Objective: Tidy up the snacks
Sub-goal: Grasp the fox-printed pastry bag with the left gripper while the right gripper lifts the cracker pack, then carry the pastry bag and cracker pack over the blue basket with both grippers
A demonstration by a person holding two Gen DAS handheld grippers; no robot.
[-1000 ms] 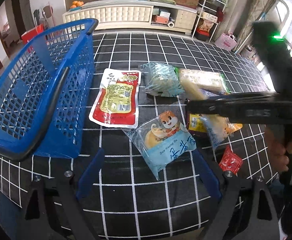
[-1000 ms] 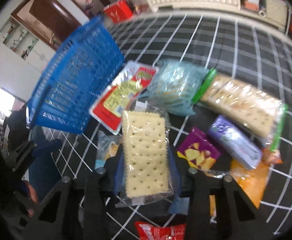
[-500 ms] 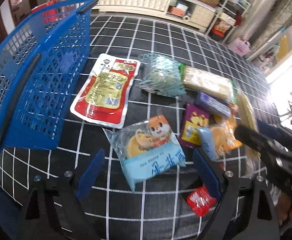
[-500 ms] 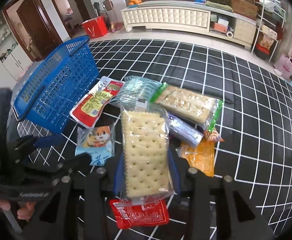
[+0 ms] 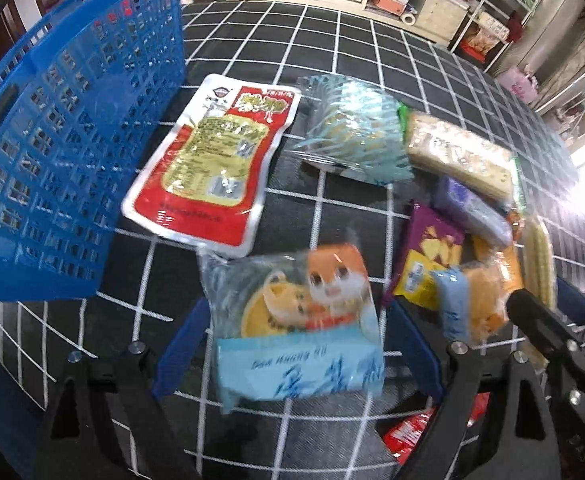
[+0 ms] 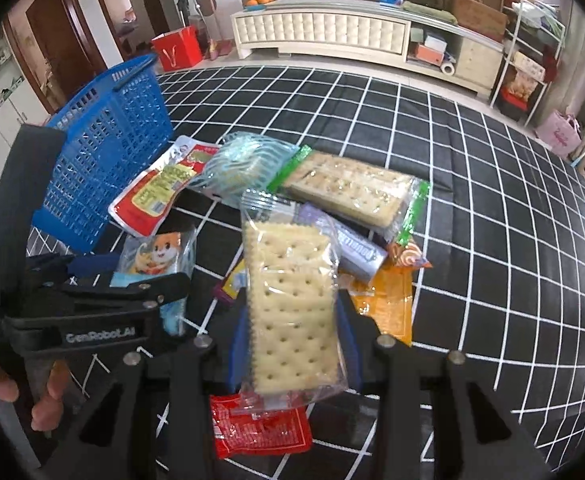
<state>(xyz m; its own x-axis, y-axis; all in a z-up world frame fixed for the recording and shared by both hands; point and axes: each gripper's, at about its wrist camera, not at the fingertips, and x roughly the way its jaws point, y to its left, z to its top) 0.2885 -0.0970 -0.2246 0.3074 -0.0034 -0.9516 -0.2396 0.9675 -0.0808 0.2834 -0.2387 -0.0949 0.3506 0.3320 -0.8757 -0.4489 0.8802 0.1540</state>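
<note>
A blue plastic basket (image 5: 64, 152) stands at the left on the black checked cloth; it also shows in the right wrist view (image 6: 104, 152). My left gripper (image 5: 296, 328) is open, its blue fingers on either side of a light-blue pack with a cartoon fox (image 5: 296, 320), also seen in the right wrist view (image 6: 156, 252). My right gripper (image 6: 292, 320) is shut on a clear pack of square crackers (image 6: 290, 304) and holds it above the pile. That cracker pack shows edge-on at the right in the left wrist view (image 5: 540, 264).
A red and yellow pouch (image 5: 212, 160) lies by the basket. A teal netted pack (image 5: 352, 136), a long green-ended cracker pack (image 6: 352, 192), a purple bar (image 6: 356, 252), an orange pack (image 6: 388, 304) and a small red sachet (image 6: 256, 424) form the pile.
My left gripper has moved forward and lower, so its fingers now flank the fox pack. My right gripper has pulled back to the right with the cracker pack.
</note>
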